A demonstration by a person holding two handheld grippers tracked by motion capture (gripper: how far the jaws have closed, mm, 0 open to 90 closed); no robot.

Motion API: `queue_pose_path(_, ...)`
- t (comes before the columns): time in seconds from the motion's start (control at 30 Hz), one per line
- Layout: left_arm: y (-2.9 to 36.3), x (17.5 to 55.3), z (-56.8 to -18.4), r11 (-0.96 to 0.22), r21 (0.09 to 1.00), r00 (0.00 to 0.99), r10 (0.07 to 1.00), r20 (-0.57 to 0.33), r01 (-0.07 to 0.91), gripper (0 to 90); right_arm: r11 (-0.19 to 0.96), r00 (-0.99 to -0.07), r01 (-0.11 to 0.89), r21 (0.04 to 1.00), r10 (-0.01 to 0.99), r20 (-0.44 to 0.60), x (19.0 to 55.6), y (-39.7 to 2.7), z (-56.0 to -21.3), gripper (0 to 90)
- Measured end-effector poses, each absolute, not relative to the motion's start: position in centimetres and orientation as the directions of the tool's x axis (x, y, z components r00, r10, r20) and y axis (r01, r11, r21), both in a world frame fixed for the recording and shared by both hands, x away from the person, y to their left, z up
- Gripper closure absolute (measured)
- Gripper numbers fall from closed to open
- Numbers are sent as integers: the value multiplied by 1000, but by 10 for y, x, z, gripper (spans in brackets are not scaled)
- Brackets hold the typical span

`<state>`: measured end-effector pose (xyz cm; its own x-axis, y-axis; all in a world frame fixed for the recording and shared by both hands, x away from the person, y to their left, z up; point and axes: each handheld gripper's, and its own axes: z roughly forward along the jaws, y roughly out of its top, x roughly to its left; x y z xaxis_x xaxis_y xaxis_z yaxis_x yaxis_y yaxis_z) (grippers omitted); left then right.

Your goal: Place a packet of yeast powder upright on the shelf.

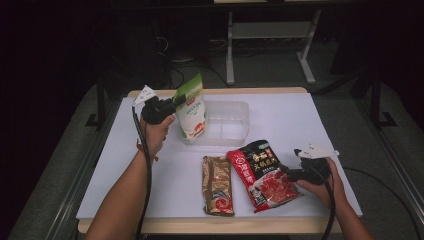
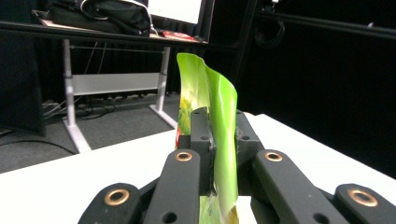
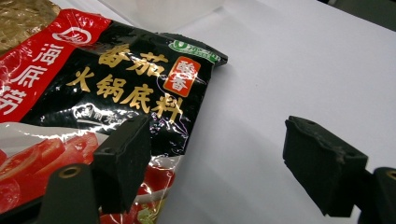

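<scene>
The left gripper (image 1: pixel 167 107) holds a green-and-white pouch (image 1: pixel 192 112) by its upper edge, its jaws narrow and pressed on the thin film. In the left gripper view the green-and-white pouch (image 2: pixel 215 116) stands on edge between the pads, its top rising above them and curling slightly. From the high view the pouch hangs upright, long axis near vertical, green top tilted a little away from the person, printed face toward the clear plastic tub (image 1: pixel 227 122). Its lower end sits at the tub's left wall; whether it touches the wall I cannot tell.

The right gripper (image 1: pixel 292 172) rests low on the white counter (image 1: pixel 285 120), well in front of the tub, its jaws wide apart and gripping nothing. One jaw lies over the edge of the red-and-black sachet (image 3: pixel 93 102), the other over bare counter. A brown sachet (image 1: pixel 217 185) lies flat in front of the tub, just left of the red-and-black one.
</scene>
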<state>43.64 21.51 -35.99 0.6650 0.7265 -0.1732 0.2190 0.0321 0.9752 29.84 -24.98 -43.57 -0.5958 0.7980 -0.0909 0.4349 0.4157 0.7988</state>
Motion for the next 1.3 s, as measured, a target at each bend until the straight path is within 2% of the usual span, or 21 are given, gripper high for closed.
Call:
queue_pose_path(0.17,214,434,-360,-13,975,664,734,-140,220,802,415,-596,437,798,798,-88,298,-249,-436,226)
queue_pose_path(0.27,213,430,-363,-57,976,666,740,-99,208,757,418,-599,434,798,796,-91,298,-250,-436,227)
queue_pose_path(0.53,221,418,-362,-96,976,674,736,-62,194,705,418,-600,433,799,795,-91,297,-249,-435,228)
queue_pose_path(0.77,232,395,-361,-158,972,682,731,-5,177,601,421,-602,425,802,793,-97,294,-248,-432,229)
queue_pose_path(0.8,234,391,-363,-164,970,688,725,-5,179,565,411,-601,424,807,794,-89,292,-248,-431,230)
queue_pose_path(1.27,240,347,-393,-269,928,803,593,-51,258,404,407,-603,424,809,794,-83,292,-245,-428,256)
queue_pose_path(1.3,239,346,-395,-280,921,809,584,-61,271,372,407,-603,425,809,794,-83,292,-245,-428,255)
